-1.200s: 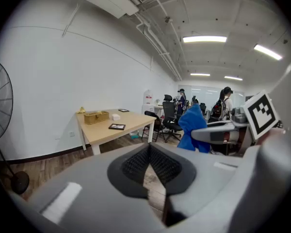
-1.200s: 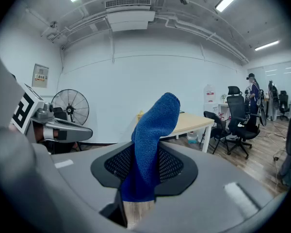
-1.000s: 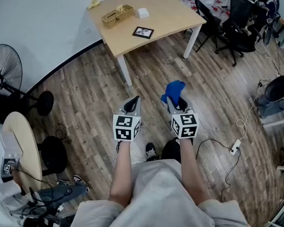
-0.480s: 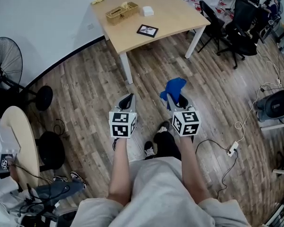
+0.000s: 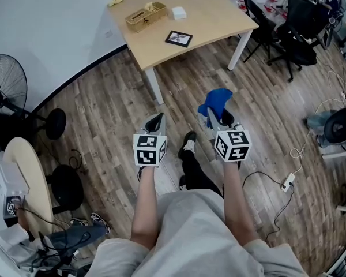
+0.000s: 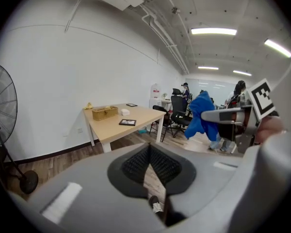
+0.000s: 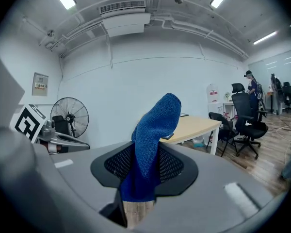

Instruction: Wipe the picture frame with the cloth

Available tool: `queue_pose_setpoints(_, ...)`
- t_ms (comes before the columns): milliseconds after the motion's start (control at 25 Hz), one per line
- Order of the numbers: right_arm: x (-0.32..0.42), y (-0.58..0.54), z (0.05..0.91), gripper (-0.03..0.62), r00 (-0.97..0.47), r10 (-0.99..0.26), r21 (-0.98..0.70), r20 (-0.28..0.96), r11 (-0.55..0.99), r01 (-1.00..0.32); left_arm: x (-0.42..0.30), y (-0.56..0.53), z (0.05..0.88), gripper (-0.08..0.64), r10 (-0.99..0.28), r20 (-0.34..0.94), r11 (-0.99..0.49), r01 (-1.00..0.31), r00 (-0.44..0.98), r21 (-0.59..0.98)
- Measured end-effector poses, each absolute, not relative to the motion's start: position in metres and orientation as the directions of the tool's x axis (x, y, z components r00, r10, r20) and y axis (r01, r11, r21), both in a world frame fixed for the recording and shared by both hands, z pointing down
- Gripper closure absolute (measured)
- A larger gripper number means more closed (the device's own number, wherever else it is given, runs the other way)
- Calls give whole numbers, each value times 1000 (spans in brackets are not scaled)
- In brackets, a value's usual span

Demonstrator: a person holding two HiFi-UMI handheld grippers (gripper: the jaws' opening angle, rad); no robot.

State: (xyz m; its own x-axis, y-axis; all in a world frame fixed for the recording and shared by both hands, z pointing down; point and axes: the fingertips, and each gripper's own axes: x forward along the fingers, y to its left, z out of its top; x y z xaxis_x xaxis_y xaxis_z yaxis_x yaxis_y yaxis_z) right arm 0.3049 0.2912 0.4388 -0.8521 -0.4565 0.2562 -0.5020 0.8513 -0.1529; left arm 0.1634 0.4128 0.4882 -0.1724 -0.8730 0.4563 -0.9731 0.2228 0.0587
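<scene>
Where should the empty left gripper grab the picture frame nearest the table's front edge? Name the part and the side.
Probably the picture frame's near corner, reached from the table's front edge. It lies flat and thin, so the shut left gripper would have to open and pinch its border sideways. The right gripper holds the cloth.

A light wooden table [image 5: 213, 22] stands at the upper centre on a plank floor [image 5: 104, 108], against a white wall [image 5: 46, 27]. On it, toward the upper left, sit a wicker box [image 5: 145, 16], a small white box [image 5: 178, 12] just right of it, and a yellow scrap [image 5: 116, 0] at the corner. Black office chairs [image 5: 294, 39] crowd the upper right. A fan [image 5: 6, 91] stands at the left edge. A white power strip [image 5: 287, 182] lies on the floor at the lower right.
</scene>
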Motion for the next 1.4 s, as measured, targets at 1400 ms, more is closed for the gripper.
queue_pose_setpoints(1400,114,12,482,465,-857,-399,-283,326,824,-491,-67,168,497,508,-818,536,260,-965,-210,19)
